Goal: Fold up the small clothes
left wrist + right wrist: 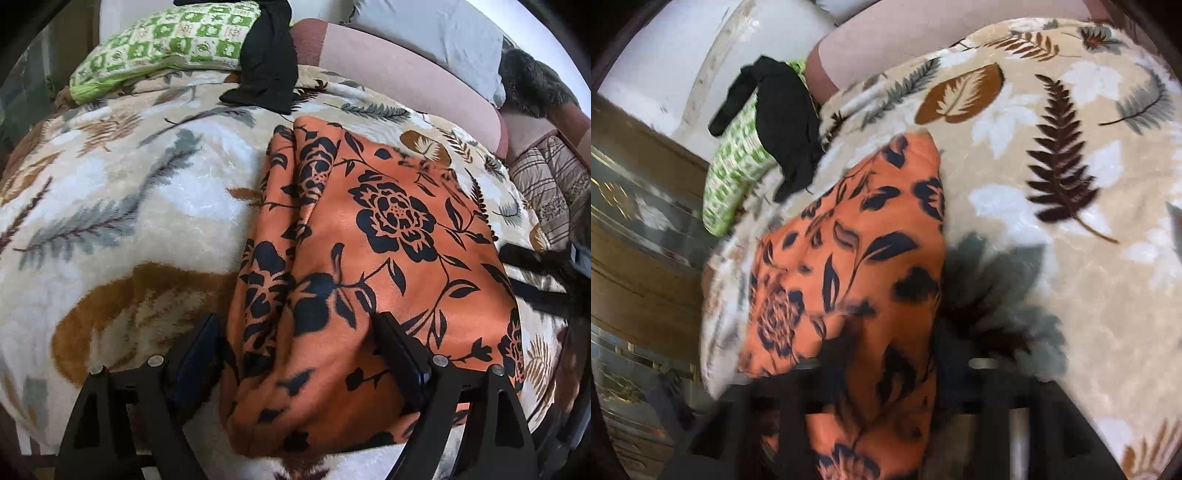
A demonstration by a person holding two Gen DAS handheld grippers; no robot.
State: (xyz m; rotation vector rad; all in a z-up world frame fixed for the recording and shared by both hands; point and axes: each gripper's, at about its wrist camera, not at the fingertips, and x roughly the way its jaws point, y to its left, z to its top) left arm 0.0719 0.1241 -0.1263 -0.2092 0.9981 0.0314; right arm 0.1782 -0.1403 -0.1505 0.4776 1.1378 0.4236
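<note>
Cream plush blanket (pixel 122 192) printed with fern fronds and leaves covers the bed, and on it lies the task's piece, an orange cloth (pixel 369 258) with black flowers and leaves. In the left wrist view this cloth fills the middle and the 4 o'clock part of the frame, folded into a thick pad with two or three soft lengthwise ridges along its 9 o'clock edge.

At 6 o'clock the left gripper (pixel 299 332) stands with its jaws wide apart. One black finger sits just off the cloth's edge over the blanket, the other rests on top of the orange fabric, so the ridged edge lies between them; nothing is pinched.

From the right wrist view the right gripper (pixel 886 354) is badly smeared by motion blur. Its dark fingers show only as vague bars toward 6 o'clock, apparently spread, with the orange cloth (pixel 849 277) running between them; whether the pads press on it I cannot tell. Part of this gripper also pokes in at 3 o'clock of the left view.

Toward 12 o'clock in the left view a green-checked pillow (pixel 159 44) lies at the head of the bed, with a black garment (pixel 266 62) draped over its end and onto the blanket. A pink bolster (pixel 399 70) and a grey pillow (pixel 436 33) sit at 1 o'clock. The cloth's near end is cut off by the frame's lower edge.
</note>
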